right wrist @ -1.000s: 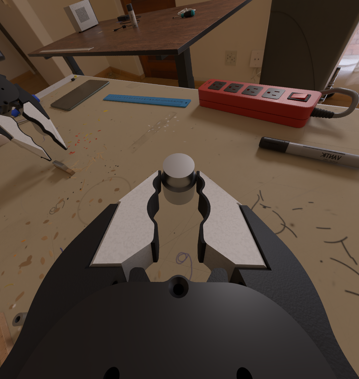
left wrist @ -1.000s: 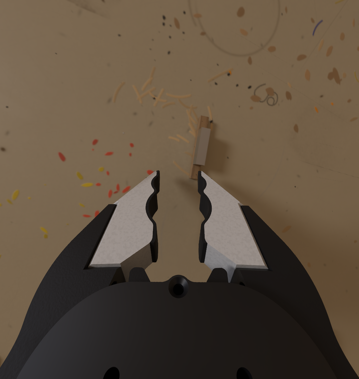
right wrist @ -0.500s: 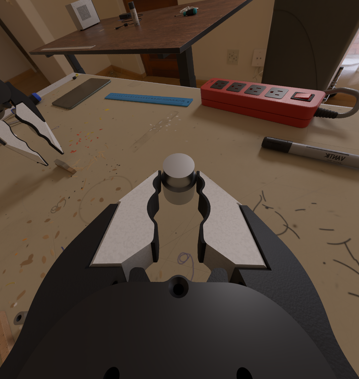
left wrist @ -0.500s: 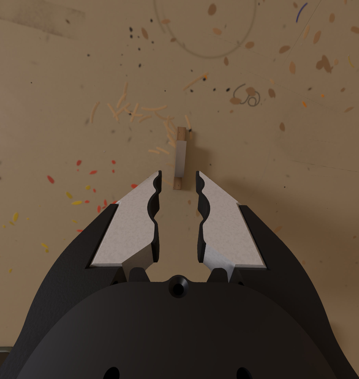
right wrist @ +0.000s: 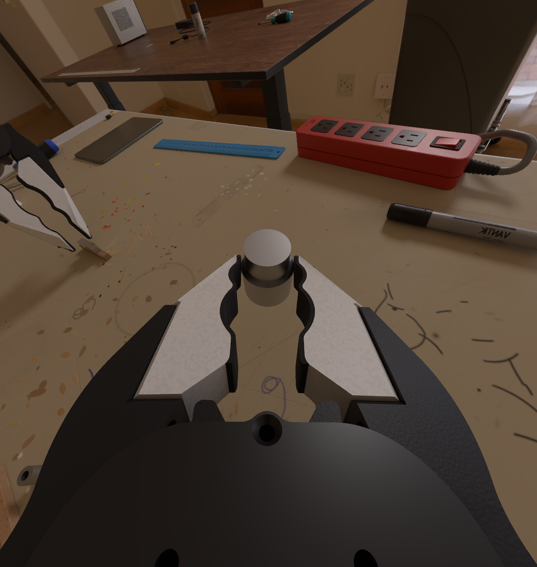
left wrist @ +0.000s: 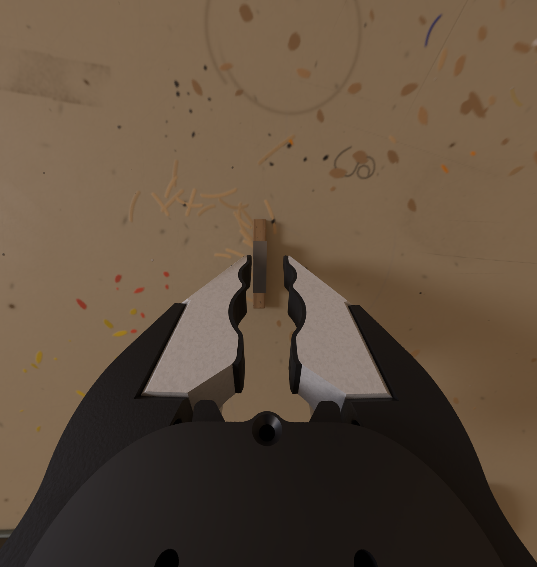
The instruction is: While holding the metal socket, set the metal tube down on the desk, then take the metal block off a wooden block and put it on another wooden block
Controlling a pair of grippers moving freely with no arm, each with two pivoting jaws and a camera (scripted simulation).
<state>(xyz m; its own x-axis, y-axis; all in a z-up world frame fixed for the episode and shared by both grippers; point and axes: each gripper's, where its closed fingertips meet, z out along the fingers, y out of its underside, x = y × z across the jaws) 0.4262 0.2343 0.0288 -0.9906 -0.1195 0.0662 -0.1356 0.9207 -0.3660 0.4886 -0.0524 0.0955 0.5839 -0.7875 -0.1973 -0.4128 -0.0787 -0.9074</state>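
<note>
Two tongs noted. Left tongs [left wrist: 267, 260], parted, have descended to straddle metal block [left wrist: 259, 266] on wooden block [left wrist: 258, 302], frame centre; grasp imminent. Right tongs [right wrist: 266, 260] clenched on metal socket [right wrist: 267, 267]. Metal tube [right wrist: 28, 475] on tabletop [right wrist: 337, 221], lower left.

Our left gripper [left wrist: 267, 260] has dropped closer to the paint-flecked tan desk [left wrist: 77, 153], its parted jaws now flanking the small grey metal block [left wrist: 260, 270] on the thin wooden block [left wrist: 258, 230], both formerly beyond the tips toward twelve o'clock
</note>
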